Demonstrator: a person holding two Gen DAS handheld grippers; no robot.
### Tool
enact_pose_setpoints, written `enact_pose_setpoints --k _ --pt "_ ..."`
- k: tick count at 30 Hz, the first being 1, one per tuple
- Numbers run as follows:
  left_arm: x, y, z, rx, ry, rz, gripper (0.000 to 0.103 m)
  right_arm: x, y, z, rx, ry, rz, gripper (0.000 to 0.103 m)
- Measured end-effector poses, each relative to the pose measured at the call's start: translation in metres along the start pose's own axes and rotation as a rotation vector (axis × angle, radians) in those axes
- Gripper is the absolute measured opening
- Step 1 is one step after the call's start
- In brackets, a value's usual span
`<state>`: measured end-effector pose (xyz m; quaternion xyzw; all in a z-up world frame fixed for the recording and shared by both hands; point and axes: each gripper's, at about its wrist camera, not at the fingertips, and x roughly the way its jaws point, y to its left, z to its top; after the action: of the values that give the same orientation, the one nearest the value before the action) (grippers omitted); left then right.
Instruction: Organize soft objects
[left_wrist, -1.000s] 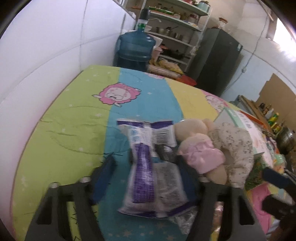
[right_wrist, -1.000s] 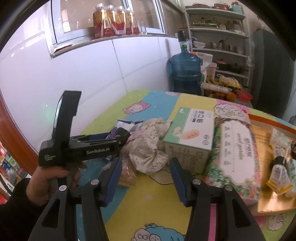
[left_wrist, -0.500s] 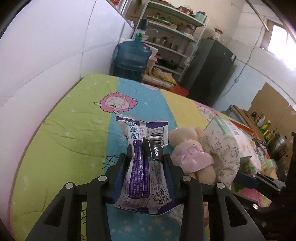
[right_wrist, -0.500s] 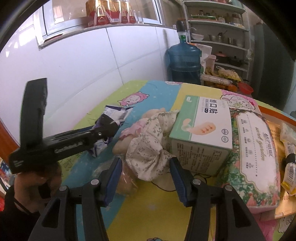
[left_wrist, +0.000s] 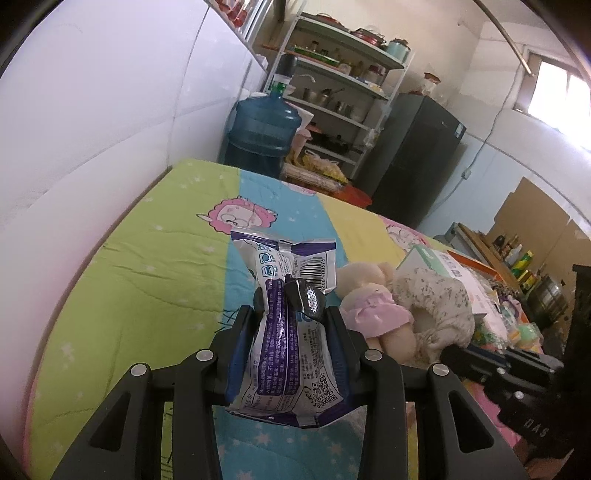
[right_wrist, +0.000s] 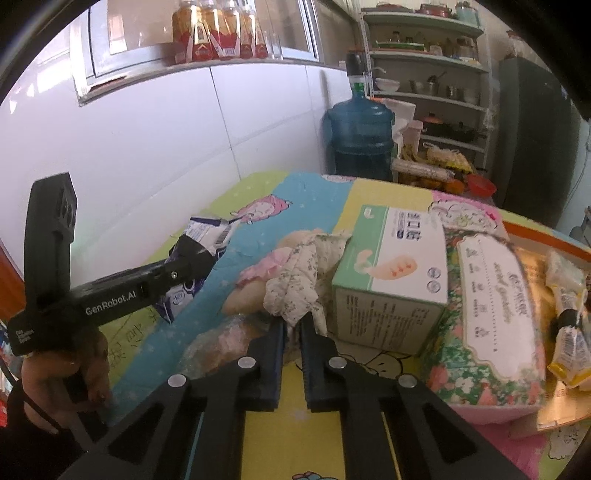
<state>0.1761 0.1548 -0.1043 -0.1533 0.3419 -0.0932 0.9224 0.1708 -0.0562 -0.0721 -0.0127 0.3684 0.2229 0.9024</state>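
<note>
My left gripper (left_wrist: 293, 314) is shut on a purple and white snack packet (left_wrist: 288, 354) and holds it upright a little above the striped cartoon bedspread (left_wrist: 155, 266). From the right wrist view that packet (right_wrist: 207, 230) sticks out past the left gripper (right_wrist: 199, 254), which a hand holds. My right gripper (right_wrist: 291, 323) is shut on the lower edge of a floral cloth (right_wrist: 299, 280). The cloth is draped over a plush doll in a pink dress (right_wrist: 266, 266). In the left wrist view the doll (left_wrist: 369, 314) and cloth (left_wrist: 436, 299) lie just right of the packet.
A green and white box (right_wrist: 399, 266) and a floral tissue pack (right_wrist: 495, 306) crowd the right side, with yellow packets (right_wrist: 569, 332) beyond. A clear plastic bag (right_wrist: 221, 339) lies by the right fingers. A white wall runs along the left; a blue water jug (left_wrist: 266, 133) stands at the far end.
The left gripper closed on the packet and raised it off the bedspread. The right gripper's jaws, apart before, closed onto the floral cloth.
</note>
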Motion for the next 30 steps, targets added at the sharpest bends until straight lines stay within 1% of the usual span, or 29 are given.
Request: enact_pose_setpoints --k 13,20,30 --pt "-0.037 -0.01 0.0 0.033 -0.069 -0.01 0.04 -0.043 0.011 0.012 -0.021 -0.092 0.008 0.007" --pt "-0.058 -0.024 -0.002 0.06 -0.098 -0.016 0.04 -0.061 0.013 0.015 -0.02 -0.127 0.017 0.007" --pt "-0.082 -0.05 -0.003 0.102 -0.129 -0.031 0.04 -0.091 0.013 0.012 -0.031 -0.177 0.006 0.007"
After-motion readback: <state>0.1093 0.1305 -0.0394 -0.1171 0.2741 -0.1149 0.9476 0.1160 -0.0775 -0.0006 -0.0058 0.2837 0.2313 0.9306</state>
